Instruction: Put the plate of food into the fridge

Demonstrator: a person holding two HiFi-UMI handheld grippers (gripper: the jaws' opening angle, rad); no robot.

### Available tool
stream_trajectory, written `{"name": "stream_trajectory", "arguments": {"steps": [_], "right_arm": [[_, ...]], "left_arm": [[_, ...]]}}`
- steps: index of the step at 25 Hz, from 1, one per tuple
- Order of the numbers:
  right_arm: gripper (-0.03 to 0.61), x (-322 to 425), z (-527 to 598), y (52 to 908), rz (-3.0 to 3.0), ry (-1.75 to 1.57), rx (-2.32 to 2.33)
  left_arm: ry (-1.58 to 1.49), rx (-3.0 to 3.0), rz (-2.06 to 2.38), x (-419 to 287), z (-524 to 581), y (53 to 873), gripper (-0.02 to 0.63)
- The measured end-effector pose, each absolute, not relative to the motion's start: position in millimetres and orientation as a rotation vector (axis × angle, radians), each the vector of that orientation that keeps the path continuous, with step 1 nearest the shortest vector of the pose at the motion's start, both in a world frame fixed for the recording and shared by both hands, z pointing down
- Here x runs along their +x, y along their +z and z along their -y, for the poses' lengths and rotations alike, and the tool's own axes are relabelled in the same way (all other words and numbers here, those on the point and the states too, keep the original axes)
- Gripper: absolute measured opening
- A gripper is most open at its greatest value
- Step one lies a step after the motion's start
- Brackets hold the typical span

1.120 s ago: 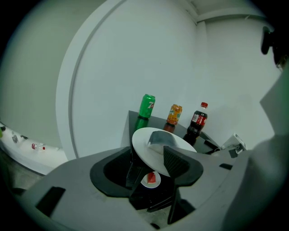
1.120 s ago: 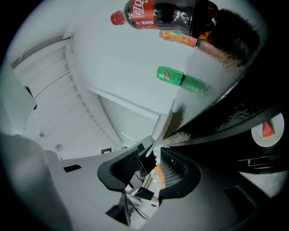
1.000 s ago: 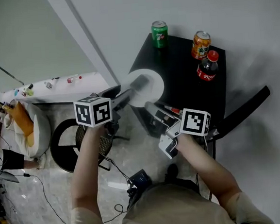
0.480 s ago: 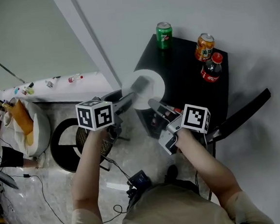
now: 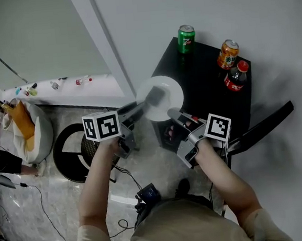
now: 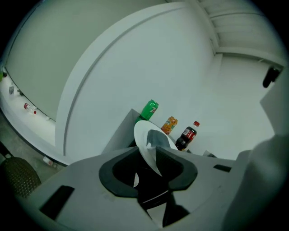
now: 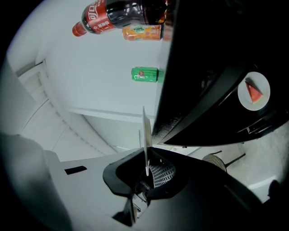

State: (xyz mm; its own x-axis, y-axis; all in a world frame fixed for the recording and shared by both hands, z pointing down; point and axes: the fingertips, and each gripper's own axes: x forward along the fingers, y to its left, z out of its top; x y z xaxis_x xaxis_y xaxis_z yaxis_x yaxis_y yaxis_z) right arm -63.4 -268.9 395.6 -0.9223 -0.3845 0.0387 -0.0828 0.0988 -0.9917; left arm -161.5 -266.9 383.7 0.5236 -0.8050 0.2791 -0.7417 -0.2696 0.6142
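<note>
A white plate (image 5: 161, 90) sits over the front left corner of the black fridge's top (image 5: 206, 86), and its face looks bare in the head view. My left gripper (image 5: 153, 98) (image 6: 151, 153) reaches in from the left. Its jaws have just been closing, and they are now shut on the plate's (image 6: 144, 135) rim. My right gripper (image 5: 172, 113) (image 7: 145, 161) is shut on the near rim, where the plate (image 7: 145, 135) shows edge-on. A small white plate with a red wedge (image 7: 252, 92) shows against the dark fridge body.
A green can (image 5: 186, 38), an orange can (image 5: 227, 54) and a cola bottle (image 5: 235, 77) stand at the back of the fridge top. The fridge door (image 5: 262, 126) hangs open to the right. A round black stool (image 5: 72, 155) and cables are on the floor at the left.
The left gripper's jaws have drawn together onto the plate's rim, and the gripper has rolled a little. The right gripper has rolled slightly too. The plate stays over the same corner.
</note>
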Motion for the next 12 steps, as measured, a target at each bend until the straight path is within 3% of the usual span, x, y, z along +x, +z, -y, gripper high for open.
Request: {"name": "stream_trajectory", "arguments": {"steps": [12], "right_arm": [[0.028,-62,210,406,-2.034,-2.082,-0.429]], "left_arm": [[-0.270,2.046,1.172,-164,205,382,0.107]]}}
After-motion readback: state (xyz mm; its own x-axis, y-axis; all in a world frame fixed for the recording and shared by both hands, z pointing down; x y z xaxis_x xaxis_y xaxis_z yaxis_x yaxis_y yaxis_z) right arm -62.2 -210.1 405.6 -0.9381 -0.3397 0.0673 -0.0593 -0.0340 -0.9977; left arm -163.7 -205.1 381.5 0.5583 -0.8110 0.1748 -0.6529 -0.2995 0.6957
